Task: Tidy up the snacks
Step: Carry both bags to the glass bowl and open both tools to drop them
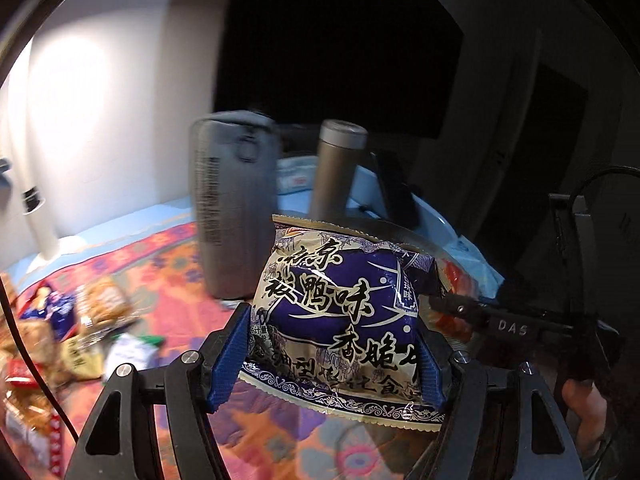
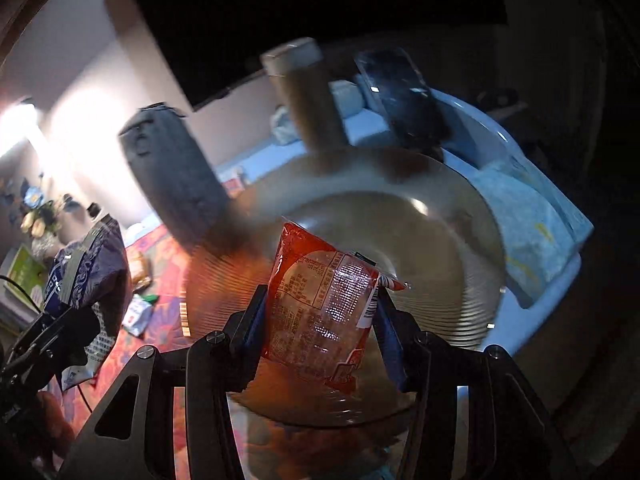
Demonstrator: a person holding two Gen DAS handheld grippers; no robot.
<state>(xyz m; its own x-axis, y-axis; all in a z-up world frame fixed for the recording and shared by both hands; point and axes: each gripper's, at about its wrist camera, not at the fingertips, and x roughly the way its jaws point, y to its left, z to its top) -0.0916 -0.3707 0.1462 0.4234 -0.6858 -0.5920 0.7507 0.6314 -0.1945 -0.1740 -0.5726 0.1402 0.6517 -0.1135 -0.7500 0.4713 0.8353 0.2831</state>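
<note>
Right up close, the left gripper (image 1: 332,344) pinches a puffy blue-and-cream snack bag (image 1: 340,312) between its blue pads, and the right gripper (image 2: 320,316) pinches a red snack packet (image 2: 320,304). Both hang above the flowered tablecloth (image 1: 168,264), the red one over a wide glass plate (image 2: 432,240) that looks bare. Farther left, a heap of loose snacks (image 1: 60,320) lies unsorted, so most of the job seems left. Behind stand a grey pouch (image 1: 236,208) and a metal flask (image 1: 336,168).

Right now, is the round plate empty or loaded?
Empty: the plate shows bare ridged surface; the red packet is between the right gripper's fingers.
</note>
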